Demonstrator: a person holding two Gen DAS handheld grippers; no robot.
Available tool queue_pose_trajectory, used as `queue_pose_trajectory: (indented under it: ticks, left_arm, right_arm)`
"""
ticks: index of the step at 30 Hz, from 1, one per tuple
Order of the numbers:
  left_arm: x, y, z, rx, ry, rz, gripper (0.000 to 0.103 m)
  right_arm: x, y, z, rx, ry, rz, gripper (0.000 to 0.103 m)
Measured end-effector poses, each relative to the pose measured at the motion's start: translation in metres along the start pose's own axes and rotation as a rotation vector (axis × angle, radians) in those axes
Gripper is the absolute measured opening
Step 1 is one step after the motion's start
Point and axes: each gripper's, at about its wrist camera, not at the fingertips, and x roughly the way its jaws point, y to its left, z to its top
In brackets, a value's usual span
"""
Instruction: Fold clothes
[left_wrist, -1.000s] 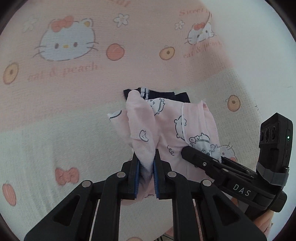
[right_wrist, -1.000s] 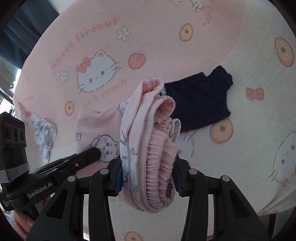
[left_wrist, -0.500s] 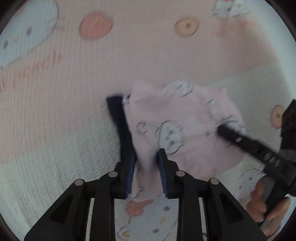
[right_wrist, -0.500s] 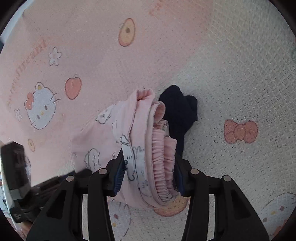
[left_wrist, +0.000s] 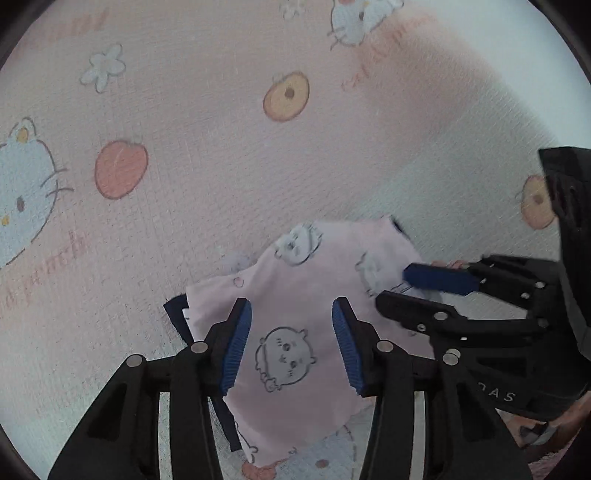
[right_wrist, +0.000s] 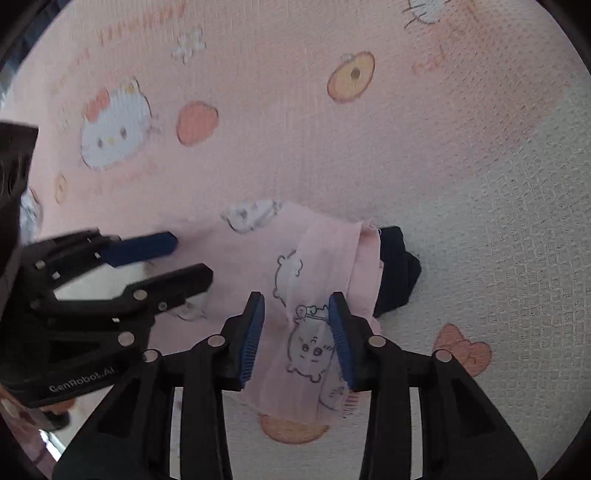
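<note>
A pink garment (left_wrist: 295, 314) printed with cartoon animals lies spread on the bed cover, on top of a dark navy garment (left_wrist: 176, 314) that sticks out at its edges. My left gripper (left_wrist: 291, 345) hovers over its near part, open, the fabric lying flat below the pads. In the right wrist view the pink garment (right_wrist: 317, 258) is folded over the navy garment (right_wrist: 397, 273). The right gripper (right_wrist: 296, 339) straddles a strip of the pink fabric, its jaws closing, the pads not pressing it. Each gripper shows in the other's view: right gripper (left_wrist: 393, 286), left gripper (right_wrist: 192, 258).
The surface is a soft pink and white cover (left_wrist: 221, 147) with cat faces, peaches and bows, stretching on all sides (right_wrist: 480, 184). A small pale crumpled cloth (right_wrist: 29, 214) lies at the far left edge.
Both grippers came down and laid the pink garment onto the navy one. The left jaws opened and let the fabric go. The bunched waistband in the right jaws has flattened out.
</note>
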Motion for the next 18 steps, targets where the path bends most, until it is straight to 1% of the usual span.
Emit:
queue_pose_trajectory:
  ticks: [1, 2, 4, 5, 6, 7, 8, 10, 11, 12, 14, 15, 16, 17, 18]
  left_arm:
    - [0.012, 0.0, -0.001, 0.018, 0.031, 0.02, 0.046]
    - [0.015, 0.0, -0.005, 0.054, 0.03, 0.031, 0.042]
    - [0.011, -0.002, -0.008, 0.14, 0.026, 0.075, 0.039]
    - [0.008, -0.004, -0.009, 0.172, 0.028, 0.121, 0.039]
    - [0.005, -0.005, -0.008, 0.191, 0.029, 0.171, 0.039]
    - [0.002, -0.006, -0.008, 0.2, 0.026, 0.194, 0.039]
    - [-0.004, -0.008, -0.007, 0.204, 0.016, 0.184, 0.039]
    - [-0.017, -0.015, -0.011, 0.209, -0.028, 0.121, 0.039]
    - [-0.02, -0.02, -0.013, 0.22, -0.039, 0.105, 0.039]
    - [-0.017, -0.024, -0.017, 0.233, -0.028, 0.105, 0.039]
    - [-0.003, -0.027, -0.025, 0.265, 0.009, 0.118, 0.039]
    - [0.007, -0.026, -0.029, 0.284, 0.034, 0.131, 0.039]
    - [0.009, -0.024, -0.03, 0.309, 0.033, 0.127, 0.042]
    - [0.011, -0.022, -0.031, 0.334, 0.028, 0.12, 0.043]
    - [0.008, -0.021, -0.031, 0.357, 0.032, 0.141, 0.043]
  right_arm:
    - [0.006, -0.004, -0.001, -0.013, 0.017, -0.019, 0.037]
    - [0.005, -0.009, -0.001, 0.0, 0.014, -0.018, 0.034]
    - [0.002, -0.018, 0.0, 0.03, 0.004, -0.012, 0.033]
    - [0.0, -0.023, 0.0, 0.046, -0.001, -0.009, 0.033]
    - [-0.002, -0.025, -0.001, 0.04, -0.004, -0.09, 0.037]
    - [-0.006, -0.029, -0.002, 0.052, -0.017, -0.096, 0.054]
    - [-0.01, -0.033, -0.003, 0.065, -0.031, -0.095, 0.054]
    - [-0.017, -0.038, -0.005, 0.083, -0.061, -0.092, 0.054]
    - [-0.019, -0.032, -0.005, 0.059, -0.072, -0.072, 0.054]
    - [-0.021, -0.025, -0.005, 0.032, -0.081, -0.049, 0.054]
    - [-0.017, -0.011, -0.01, -0.027, -0.068, -0.039, 0.052]
    - [-0.013, -0.01, -0.015, -0.047, -0.053, -0.081, 0.052]
    - [-0.008, -0.009, -0.02, -0.066, -0.037, -0.127, 0.052]
    - [-0.007, -0.014, -0.024, -0.053, -0.035, -0.127, 0.052]
    - [-0.007, -0.019, -0.028, -0.036, -0.035, -0.123, 0.052]
